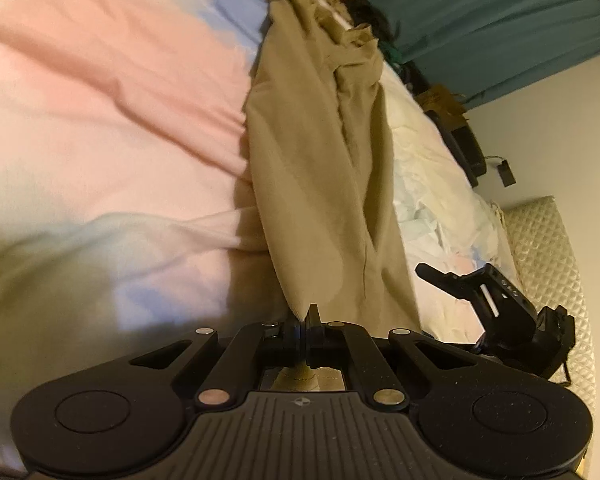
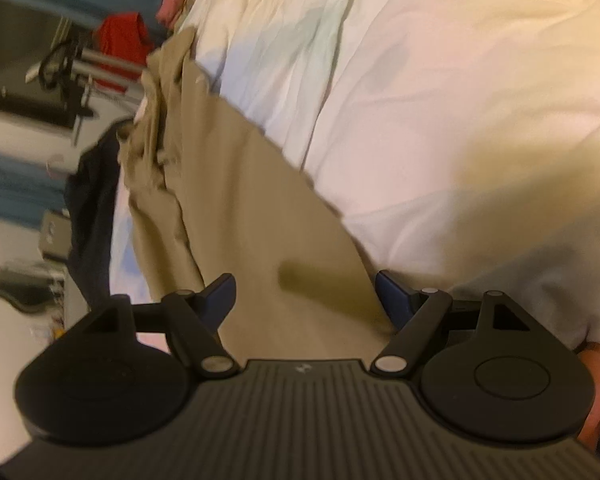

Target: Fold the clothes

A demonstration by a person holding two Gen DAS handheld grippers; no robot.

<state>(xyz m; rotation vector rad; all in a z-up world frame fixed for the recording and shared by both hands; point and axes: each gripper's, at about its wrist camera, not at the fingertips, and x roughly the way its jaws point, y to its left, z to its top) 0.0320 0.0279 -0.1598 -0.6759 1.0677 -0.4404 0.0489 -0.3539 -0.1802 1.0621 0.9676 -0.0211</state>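
Observation:
Khaki trousers (image 1: 312,152) lie stretched out along the bed, waistband bunched at the far end. My left gripper (image 1: 305,328) is shut on the near hem of the trousers, and a bit of khaki cloth shows behind its closed fingers. My right gripper (image 2: 306,292) is open, its blue-padded fingers (image 2: 220,292) spread on either side of the trousers (image 2: 236,200) near their lower end, just above the cloth. The right gripper also shows in the left wrist view (image 1: 480,292) to the right of the trousers, jaws apart.
The bed sheet (image 1: 100,120) is pastel pink, blue and white, and wrinkled. A quilted headboard or cushion (image 1: 548,264) is at the right. Teal curtains (image 1: 480,20), dark clothes (image 2: 92,208) and a red garment (image 2: 124,40) lie beyond the bed's edge.

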